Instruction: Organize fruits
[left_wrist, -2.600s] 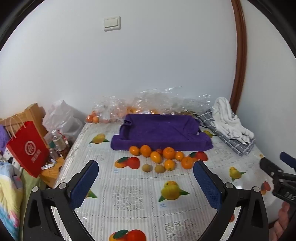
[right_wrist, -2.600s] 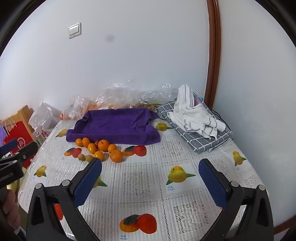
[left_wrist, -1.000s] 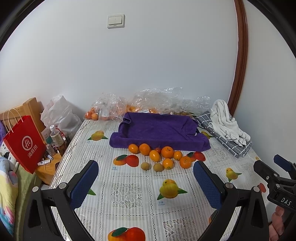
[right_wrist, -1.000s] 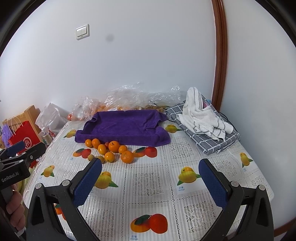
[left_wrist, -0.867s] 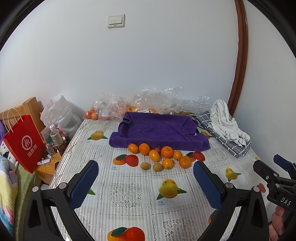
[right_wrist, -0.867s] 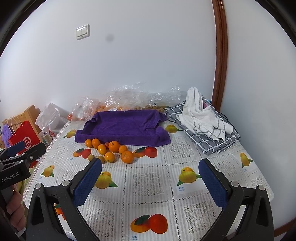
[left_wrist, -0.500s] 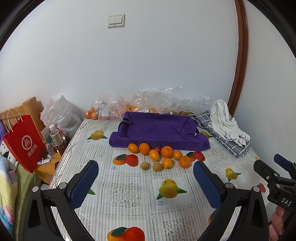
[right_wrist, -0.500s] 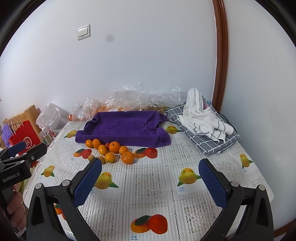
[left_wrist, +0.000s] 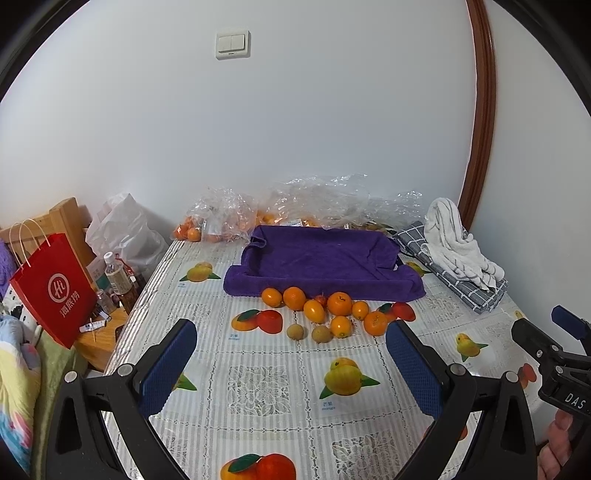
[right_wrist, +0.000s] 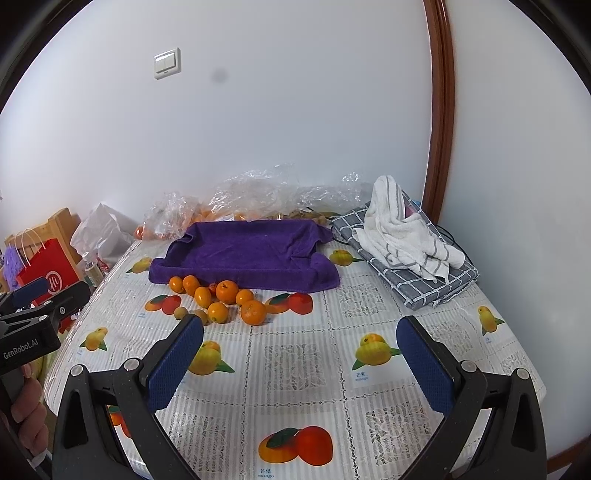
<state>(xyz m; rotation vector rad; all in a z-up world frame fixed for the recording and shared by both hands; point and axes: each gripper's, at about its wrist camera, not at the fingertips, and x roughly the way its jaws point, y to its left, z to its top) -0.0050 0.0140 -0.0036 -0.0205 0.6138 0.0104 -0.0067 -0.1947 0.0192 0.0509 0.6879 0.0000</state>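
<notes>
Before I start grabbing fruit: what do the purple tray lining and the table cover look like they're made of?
The purple lining looks like terry towel: matte, fuzzy, with soft folds at the corners. What it is draped over is hidden. The table cover looks like plastic or vinyl: smooth, slightly glossy, with printed fruit and lace pattern, so probably slick under the oranges.

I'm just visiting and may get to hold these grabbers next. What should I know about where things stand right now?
Left gripper: open, empty, held over the table.
Right gripper: open, empty, likewise.
Loose oranges and two small brown fruits sit in a cluster on the tablecloth, just in front of the purple towel-lined tray.
Done: nothing is in the tray.
Left: probably move every fruit into it.
</notes>
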